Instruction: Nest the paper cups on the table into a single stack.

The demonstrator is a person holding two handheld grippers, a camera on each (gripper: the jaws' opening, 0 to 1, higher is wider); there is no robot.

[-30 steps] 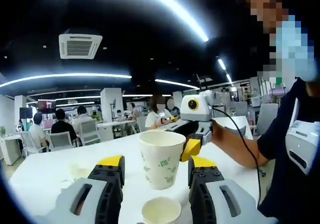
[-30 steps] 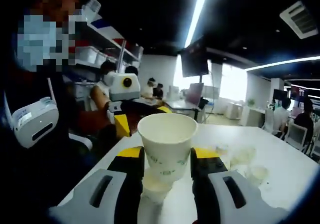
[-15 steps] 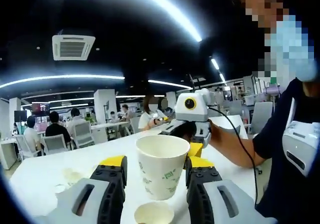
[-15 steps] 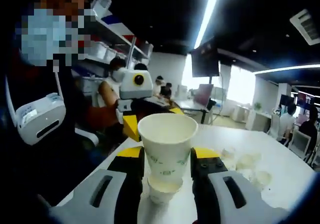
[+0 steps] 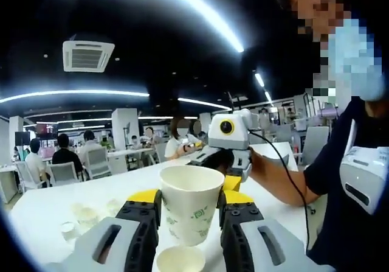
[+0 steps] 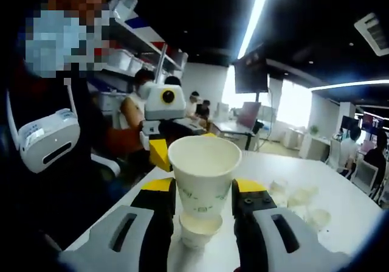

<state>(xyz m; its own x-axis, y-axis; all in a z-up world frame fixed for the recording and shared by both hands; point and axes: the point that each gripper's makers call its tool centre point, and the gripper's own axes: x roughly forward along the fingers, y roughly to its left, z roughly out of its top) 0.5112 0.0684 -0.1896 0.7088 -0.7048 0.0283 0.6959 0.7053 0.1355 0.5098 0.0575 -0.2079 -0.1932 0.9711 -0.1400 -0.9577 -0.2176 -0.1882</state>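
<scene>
A white paper cup with green print [image 5: 189, 206] stands upright between the jaws of my left gripper [image 5: 189, 199], and both jaws press its sides. Below it a second cup [image 5: 180, 260] sits open on the white table [image 5: 42, 208]. Just behind the held cup is my right gripper [image 5: 230, 181], carried by a person's hand. In the right gripper view, my right gripper [image 6: 204, 185] is shut on a paper cup [image 6: 203, 174], with another cup [image 6: 199, 230] right under it. My left gripper [image 6: 159, 153] shows behind, to the left. Whether both grip the same cup I cannot tell.
Several loose paper cups [image 5: 85, 216] lie on the table to the left, also seen as loose cups [image 6: 301, 200] at the right of the right gripper view. The person [image 5: 346, 181] stands close at the table's edge. People sit at desks far behind.
My left gripper's jaws have narrowed from wide apart to touching the cup. The right gripper has stayed shut on its cup, and the cup beneath it came into clearer view.
</scene>
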